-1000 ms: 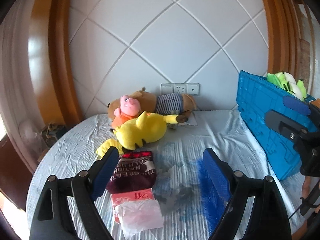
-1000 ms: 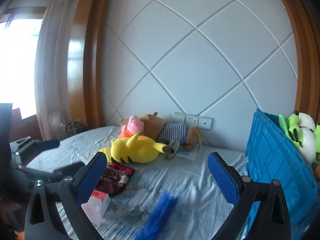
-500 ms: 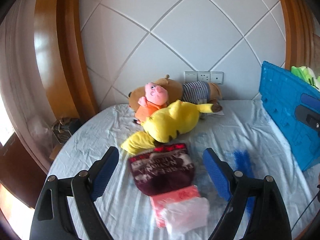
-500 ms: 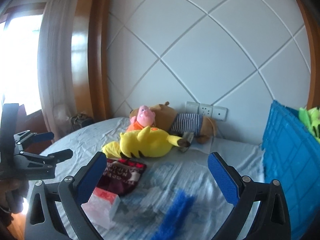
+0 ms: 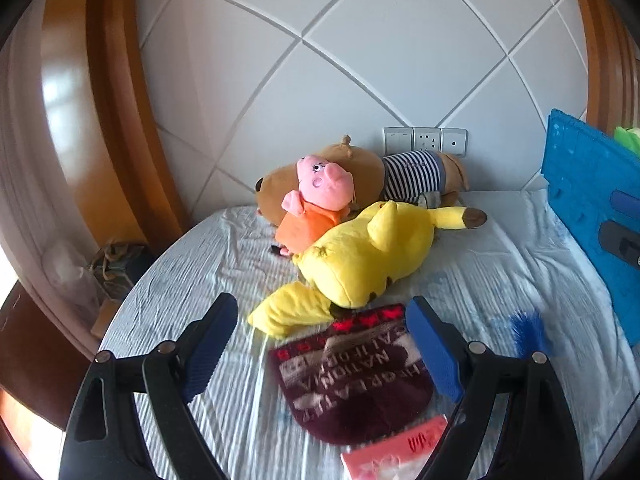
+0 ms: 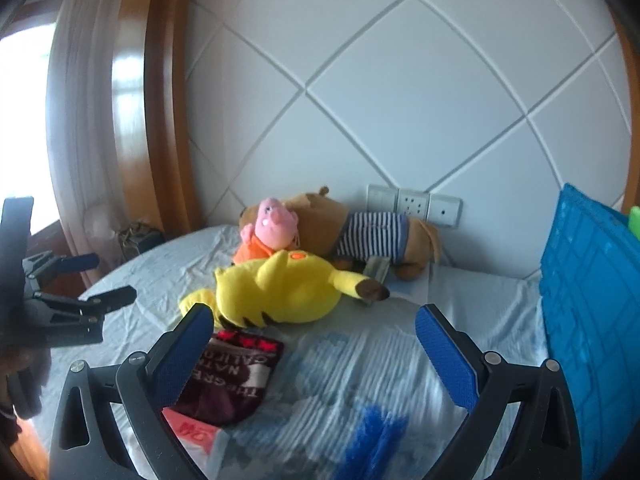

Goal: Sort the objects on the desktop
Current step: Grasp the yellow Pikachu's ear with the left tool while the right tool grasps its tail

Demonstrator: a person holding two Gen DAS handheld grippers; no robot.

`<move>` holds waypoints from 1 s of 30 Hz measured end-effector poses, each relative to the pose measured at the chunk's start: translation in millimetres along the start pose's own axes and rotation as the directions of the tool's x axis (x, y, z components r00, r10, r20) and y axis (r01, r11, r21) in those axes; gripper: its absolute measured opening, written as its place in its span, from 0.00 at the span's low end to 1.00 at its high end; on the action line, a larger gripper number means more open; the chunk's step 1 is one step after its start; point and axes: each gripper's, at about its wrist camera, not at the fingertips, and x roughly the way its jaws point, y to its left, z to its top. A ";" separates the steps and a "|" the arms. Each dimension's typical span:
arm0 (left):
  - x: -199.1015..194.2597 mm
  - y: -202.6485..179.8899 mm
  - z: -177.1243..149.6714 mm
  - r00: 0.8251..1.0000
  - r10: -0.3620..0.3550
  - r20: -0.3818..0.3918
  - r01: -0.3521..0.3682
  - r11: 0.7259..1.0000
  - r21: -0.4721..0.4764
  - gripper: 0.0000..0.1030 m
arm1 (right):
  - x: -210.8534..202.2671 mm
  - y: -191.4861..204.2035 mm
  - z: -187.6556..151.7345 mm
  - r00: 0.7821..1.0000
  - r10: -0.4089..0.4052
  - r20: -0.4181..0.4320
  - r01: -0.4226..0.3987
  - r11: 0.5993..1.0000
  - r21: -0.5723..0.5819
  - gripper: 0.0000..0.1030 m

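Note:
A yellow plush [image 5: 368, 260] [image 6: 280, 292] lies mid-table on the pale cloth, with a pink pig plush [image 5: 316, 200] [image 6: 268, 232] and a brown dog plush in a striped shirt [image 5: 404, 172] [image 6: 360, 236] behind it. In front of the yellow plush lie a maroon printed sock [image 5: 356, 376] [image 6: 228, 380], a red-and-white packet [image 5: 396, 452] [image 6: 192, 428] and a blue brush [image 5: 526, 330] [image 6: 376, 436]. My left gripper [image 5: 320, 350] is open above the sock, nothing between its pads. My right gripper [image 6: 320, 352] is open too, over bare cloth. The left gripper [image 6: 80, 284] also shows at the left of the right wrist view.
A blue plastic crate [image 5: 592, 220] [image 6: 592, 320] stands at the table's right side, with something green [image 6: 634, 220] sticking out of it. Wall sockets [image 5: 424, 140] sit behind the plush toys. The table's rounded edge falls away at left toward clutter [image 5: 112, 260] by the wood frame.
Both grippers have swung left across the table and dipped slightly; the crate slid to the right edge of each view, and the plush toys and sock now sit closer. Jaws stayed open.

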 end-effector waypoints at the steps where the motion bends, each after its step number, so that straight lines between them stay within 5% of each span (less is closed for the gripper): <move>1: 7.5 0.1 2.7 1.000 -0.004 -0.004 0.004 1.000 -0.009 0.84 | 5.7 -2.2 0.2 1.000 0.003 -0.008 -0.003 1.000 -0.004 0.99; 12: 101.3 -37.4 44.8 0.990 -0.142 0.004 0.141 0.989 0.046 0.84 | 83.2 -35.8 4.2 0.996 -0.013 -0.084 0.025 0.990 0.141 0.99; 22: 165.8 -61.9 54.5 0.959 -0.284 -0.004 0.280 0.941 0.189 0.84 | 118.4 -47.5 4.2 0.992 -0.055 -0.113 0.078 0.975 0.209 0.99; 30: 219.8 -68.4 57.5 0.951 -0.301 -0.069 0.308 0.915 0.262 0.84 | 149.4 -58.1 -7.2 0.989 -0.037 -0.146 0.074 0.965 0.253 0.99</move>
